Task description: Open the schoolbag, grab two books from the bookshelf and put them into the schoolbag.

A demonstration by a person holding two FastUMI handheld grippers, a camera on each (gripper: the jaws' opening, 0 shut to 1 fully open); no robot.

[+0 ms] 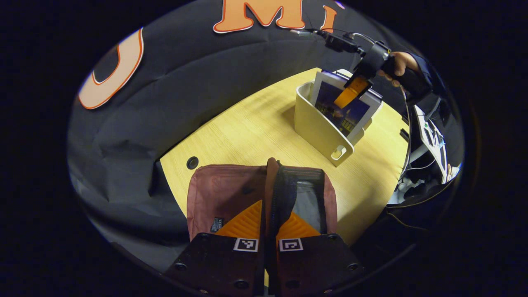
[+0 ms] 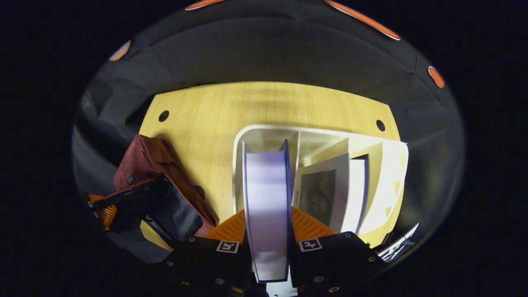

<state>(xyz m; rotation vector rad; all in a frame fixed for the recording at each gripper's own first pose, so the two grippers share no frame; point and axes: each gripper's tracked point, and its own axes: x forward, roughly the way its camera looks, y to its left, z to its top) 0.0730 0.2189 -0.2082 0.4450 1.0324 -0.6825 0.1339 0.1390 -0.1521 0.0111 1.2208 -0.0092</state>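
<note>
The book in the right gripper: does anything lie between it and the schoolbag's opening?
Nothing visible does. The right gripper clamps the book in the bookshelf; bare table lies between it and the schoolbag, whose flap the left gripper holds open.

Table: I work over a pale yellow wood-grain table (image 1: 255, 128) with a rounded edge.
Cable holes: round dark holes sit in its top, one near a corner (image 1: 192, 162) and two toward the far corners (image 2: 163, 116) (image 2: 380, 125).
Wall: black cloth (image 1: 173, 90) hangs in soft folds close behind my table.
Side: white equipment with cables (image 1: 429, 140) stands just past one table edge.
Light: bright on the tabletop, dim on the cloth around me.
</note>
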